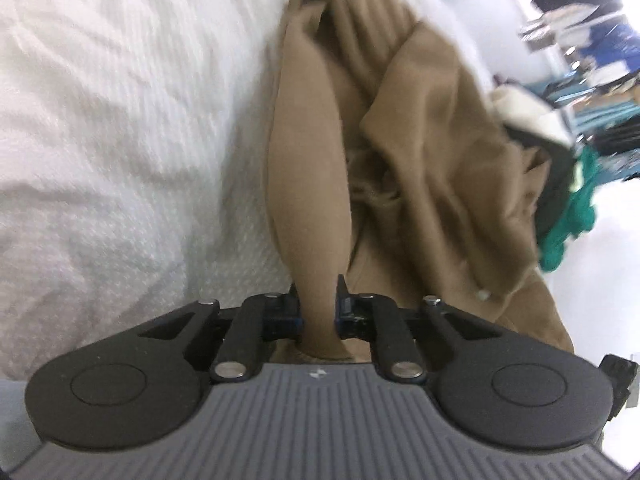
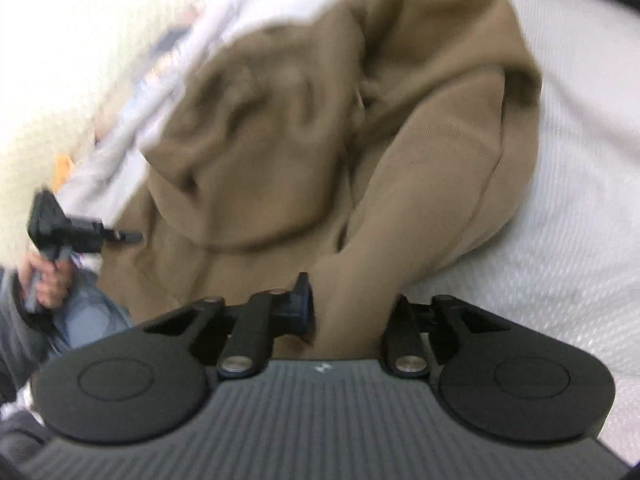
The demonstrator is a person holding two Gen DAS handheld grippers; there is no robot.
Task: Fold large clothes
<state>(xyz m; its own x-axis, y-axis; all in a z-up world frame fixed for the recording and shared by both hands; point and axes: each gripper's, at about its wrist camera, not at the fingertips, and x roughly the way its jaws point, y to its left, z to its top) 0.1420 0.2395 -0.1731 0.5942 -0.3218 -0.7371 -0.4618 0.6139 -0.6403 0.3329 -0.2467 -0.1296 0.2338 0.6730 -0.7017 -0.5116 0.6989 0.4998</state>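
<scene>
left hand-held gripper (image 1: 318,308) | right hand-held gripper (image 2: 352,312) | both clenched on tan garment (image 1: 420,140)

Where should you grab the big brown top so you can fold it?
Probably by its edges, one in each gripper, coming from the near side. The brown top lies bunched on the white bedding, so only the loose near edges stick out. The left gripper and right gripper are each shut on such a fold.

tongs (image 1: 318,308): black links | grey ribbed body | silver pins
</scene>
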